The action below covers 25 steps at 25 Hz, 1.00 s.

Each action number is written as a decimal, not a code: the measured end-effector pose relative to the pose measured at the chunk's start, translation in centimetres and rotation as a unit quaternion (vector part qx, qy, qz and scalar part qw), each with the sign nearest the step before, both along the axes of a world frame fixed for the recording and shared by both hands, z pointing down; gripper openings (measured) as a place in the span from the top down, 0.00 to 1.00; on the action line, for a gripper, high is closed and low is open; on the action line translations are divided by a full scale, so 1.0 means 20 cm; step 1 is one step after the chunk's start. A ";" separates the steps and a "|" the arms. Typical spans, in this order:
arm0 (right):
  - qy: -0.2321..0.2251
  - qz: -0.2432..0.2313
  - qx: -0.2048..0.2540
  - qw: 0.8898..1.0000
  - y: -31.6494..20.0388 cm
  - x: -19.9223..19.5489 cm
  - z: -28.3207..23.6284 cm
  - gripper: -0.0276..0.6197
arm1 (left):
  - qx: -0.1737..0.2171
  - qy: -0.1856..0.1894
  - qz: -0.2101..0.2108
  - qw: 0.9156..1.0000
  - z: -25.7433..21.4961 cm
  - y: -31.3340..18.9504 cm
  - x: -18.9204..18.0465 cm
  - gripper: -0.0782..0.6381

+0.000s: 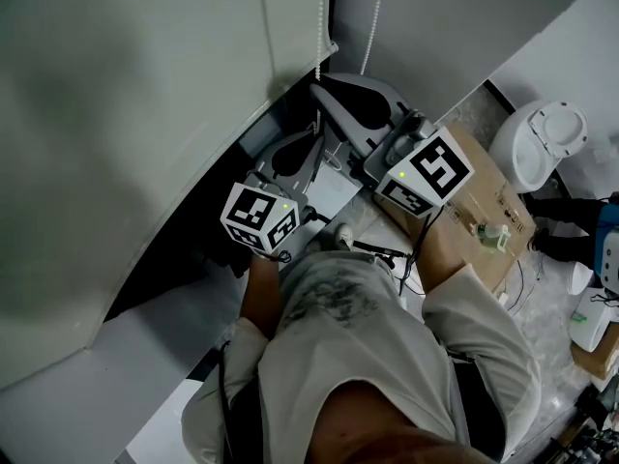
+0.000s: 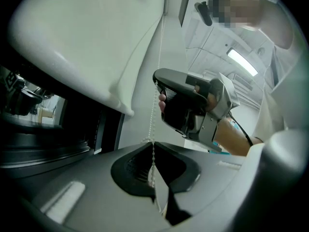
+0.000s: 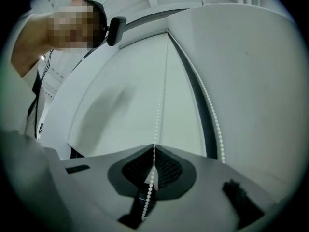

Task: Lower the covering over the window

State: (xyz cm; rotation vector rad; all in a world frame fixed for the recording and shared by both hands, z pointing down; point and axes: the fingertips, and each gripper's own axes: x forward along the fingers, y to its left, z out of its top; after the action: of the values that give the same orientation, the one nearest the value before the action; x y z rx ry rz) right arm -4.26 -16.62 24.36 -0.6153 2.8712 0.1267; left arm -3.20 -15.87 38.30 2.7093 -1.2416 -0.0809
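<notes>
A pale roller blind (image 1: pixel 145 114) hangs over the window at the left, with dark glass (image 1: pixel 184 259) showing below its bottom rail (image 2: pixel 120 100). A white bead chain (image 1: pixel 318 51) hangs beside it. My left gripper (image 2: pixel 153 146) is shut on the chain, which runs up out of its closed jaws. My right gripper (image 3: pixel 154 151) is shut on the same strand higher up, and a second strand (image 3: pixel 212 115) hangs free to its right. In the head view the right gripper (image 1: pixel 324 87) sits above the left gripper (image 1: pixel 311 143). The left gripper view shows the right gripper (image 2: pixel 188 105) just above, on the chain.
A cardboard box (image 1: pixel 484 211) stands right of the person's legs, with a white round lidded bin (image 1: pixel 546 138) beyond it. Cables and small items lie on the floor at the far right. The window sill (image 1: pixel 116 375) runs along the lower left.
</notes>
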 end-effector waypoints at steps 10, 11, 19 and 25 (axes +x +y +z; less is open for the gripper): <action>0.018 0.010 -0.009 1.000 -0.03 -0.02 0.09 0.93 | -0.008 0.006 0.000 1.000 0.03 -0.03 -0.01 0.87; 0.018 0.010 -0.012 1.000 -0.03 -0.02 0.10 0.93 | -0.009 0.006 0.000 1.000 0.03 -0.03 -0.01 0.87; 0.065 0.014 -0.050 0.997 -0.02 -0.06 0.36 0.93 | -0.018 0.007 -0.003 1.000 0.09 0.00 -0.03 0.87; 0.074 0.018 -0.080 0.994 -0.04 -0.04 0.51 0.93 | -0.025 0.006 -0.005 1.000 0.11 -0.01 -0.03 0.87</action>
State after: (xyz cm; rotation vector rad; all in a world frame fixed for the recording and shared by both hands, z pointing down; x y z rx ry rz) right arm -5.11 -17.35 34.47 -0.7153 3.0348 -0.0546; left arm -3.79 -16.01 40.52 2.6560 -1.2356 -0.0670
